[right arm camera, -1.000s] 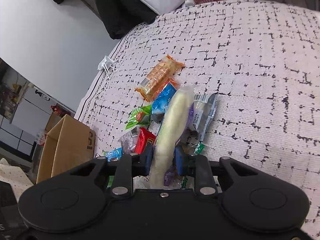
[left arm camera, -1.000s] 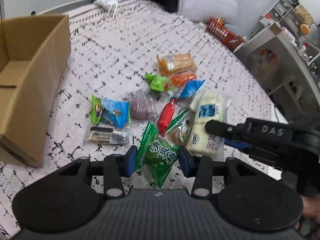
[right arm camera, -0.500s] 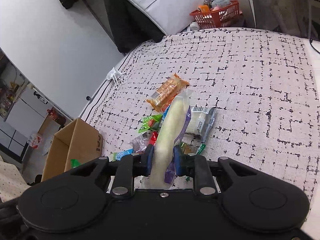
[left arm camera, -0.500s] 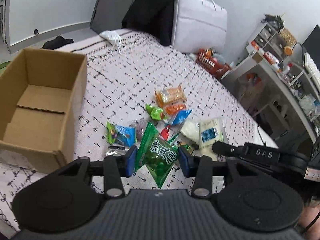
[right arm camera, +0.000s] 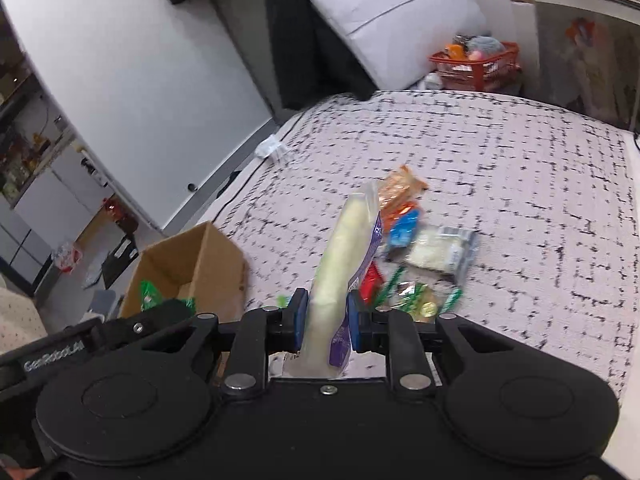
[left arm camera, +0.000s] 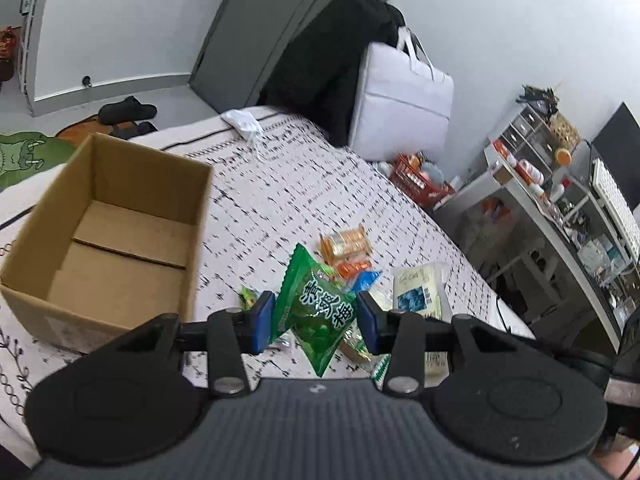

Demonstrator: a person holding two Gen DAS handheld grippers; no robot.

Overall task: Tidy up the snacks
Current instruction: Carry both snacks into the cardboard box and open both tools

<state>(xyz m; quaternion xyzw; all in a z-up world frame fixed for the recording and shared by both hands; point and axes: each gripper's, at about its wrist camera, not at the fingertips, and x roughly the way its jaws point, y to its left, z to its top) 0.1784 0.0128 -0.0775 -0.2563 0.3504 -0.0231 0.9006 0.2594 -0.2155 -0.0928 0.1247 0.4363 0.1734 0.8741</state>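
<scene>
Above bed (left arm camera: 304, 184): left gripper (left arm camera: 316, 316) fingers clamp green packet (left arm camera: 320, 312); right gripper (right arm camera: 328, 316) fingers pinch pale packet (right arm camera: 340, 264). Cardboard box (left arm camera: 120, 232) empty; snack pile (right arm camera: 420, 248) remains.

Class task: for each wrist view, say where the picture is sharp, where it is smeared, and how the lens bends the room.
Left wrist view: green packet and fingers sharp; box edges and bedspread smeared; door and walls bow outward. Right wrist view: white packet crisp, snack pile and bedspread print blurred; the wall curves.
</scene>
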